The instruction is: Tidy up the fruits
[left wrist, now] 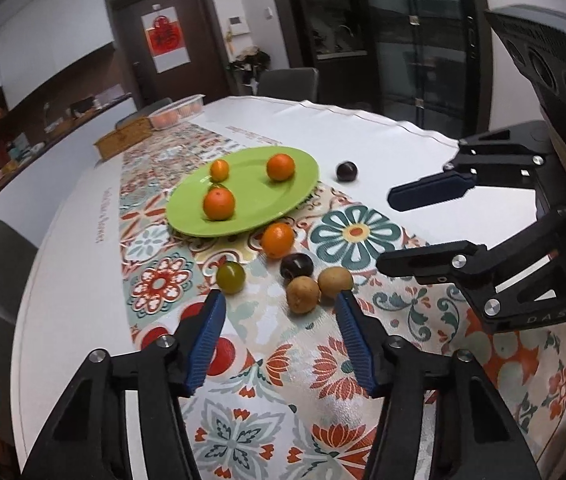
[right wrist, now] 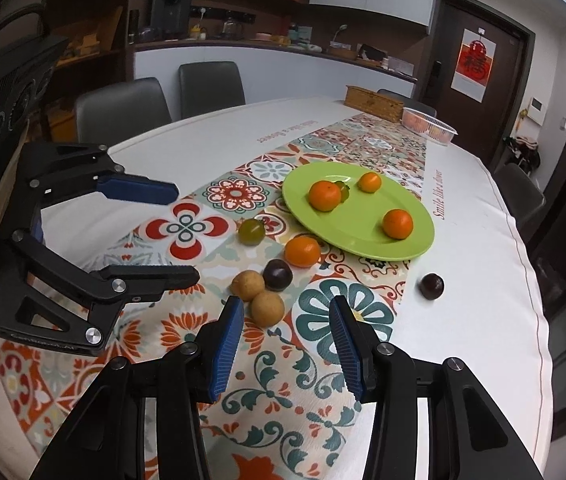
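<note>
Presently both pairs of tongs hang over the worktop (left wrist: 383, 136) with their pads apart and nothing between them: the left tongs (left wrist: 281, 300) reach in from the near edge, and the right tongs (right wrist: 283, 306) do the same beside them.

A green plate (right wrist: 363, 240) lies flat on the patterned runner (right wrist: 243, 360) and carries three oranges (right wrist: 325, 196), well apart from one another; behind one of them something small and green peeks out, too hidden to name.

Just off the plate's near rim sits a fourth orange (left wrist: 278, 240). Near it lie a dark plum (left wrist: 297, 266), touching two brown round fruits (left wrist: 303, 295), and an olive-green fruit (left wrist: 230, 277) a little apart. A second plum (right wrist: 431, 286) rests alone on the white cloth. All are round, so no long axis shows.

Red script on the cloth reads "Smile like a flower" (right wrist: 439, 194).

At the far end stand a wicker box (right wrist: 373, 103) and a clear plastic tray (right wrist: 429, 125) of fruit. Grey chairs (right wrist: 123, 108) ring the worktop.
</note>
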